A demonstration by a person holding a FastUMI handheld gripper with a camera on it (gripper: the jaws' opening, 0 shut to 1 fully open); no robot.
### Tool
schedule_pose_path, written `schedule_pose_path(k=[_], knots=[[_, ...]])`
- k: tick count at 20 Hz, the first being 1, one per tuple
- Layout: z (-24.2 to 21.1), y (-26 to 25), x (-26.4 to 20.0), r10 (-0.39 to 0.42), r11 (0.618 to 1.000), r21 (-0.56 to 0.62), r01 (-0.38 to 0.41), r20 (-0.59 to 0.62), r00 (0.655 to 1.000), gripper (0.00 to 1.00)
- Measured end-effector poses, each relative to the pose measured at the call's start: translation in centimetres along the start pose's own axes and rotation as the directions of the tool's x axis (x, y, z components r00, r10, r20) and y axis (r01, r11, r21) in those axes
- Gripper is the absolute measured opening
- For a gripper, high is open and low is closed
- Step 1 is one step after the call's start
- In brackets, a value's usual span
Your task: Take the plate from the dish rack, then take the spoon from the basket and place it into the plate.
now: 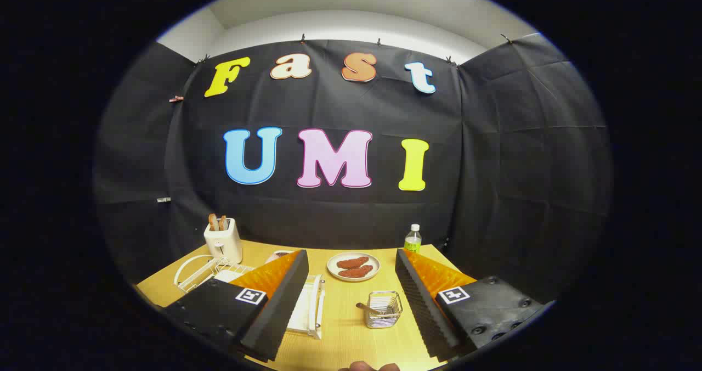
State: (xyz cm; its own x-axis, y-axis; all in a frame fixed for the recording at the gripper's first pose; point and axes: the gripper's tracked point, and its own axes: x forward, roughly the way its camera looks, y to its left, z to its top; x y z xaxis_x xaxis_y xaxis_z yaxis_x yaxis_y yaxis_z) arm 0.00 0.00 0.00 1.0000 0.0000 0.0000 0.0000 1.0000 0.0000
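I have the gripper (351, 299) held above the wooden table (340, 338), its fingers spread wide apart and holding nothing. In the lower centre of the frame, between the fingers, sits the small wire basket (383, 308) with the spoon (366, 308) lying in it, handle poking out to the left. Beyond it, I see a plate (354, 265) carrying two reddish-brown pieces of food. At lower left, partly hidden behind the left finger, is the white dish rack (204, 271). A toaster (223, 240) stands behind the rack, and a water bottle (413, 239) stands at the table's far right edge.
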Motion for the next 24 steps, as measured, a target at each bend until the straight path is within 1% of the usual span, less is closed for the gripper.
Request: schedule_pose_path(k=[3,6,10,17,21,24], knots=[[0.0,0.0,-0.2,-0.013,1.0,0.0,0.013,0.001,1.0,0.98],[-0.7,0.3,-0.5,-0.011,1.0,0.0,0.011,-0.021,1.0,0.98],[-1.0,0.8,-0.9,-0.006,1.0,-0.006,0.006,-0.021,1.0,0.98],[-1.8,2.8,-0.2,0.038,0.999,-0.012,-0.039,-0.052,0.998,0.98],[-1.7,4.3,0.9,0.07,0.997,-0.021,-0.071,-0.068,0.995,0.98],[-1.5,5.3,2.3,0.074,0.996,-0.048,-0.079,-0.086,0.993,0.98]])
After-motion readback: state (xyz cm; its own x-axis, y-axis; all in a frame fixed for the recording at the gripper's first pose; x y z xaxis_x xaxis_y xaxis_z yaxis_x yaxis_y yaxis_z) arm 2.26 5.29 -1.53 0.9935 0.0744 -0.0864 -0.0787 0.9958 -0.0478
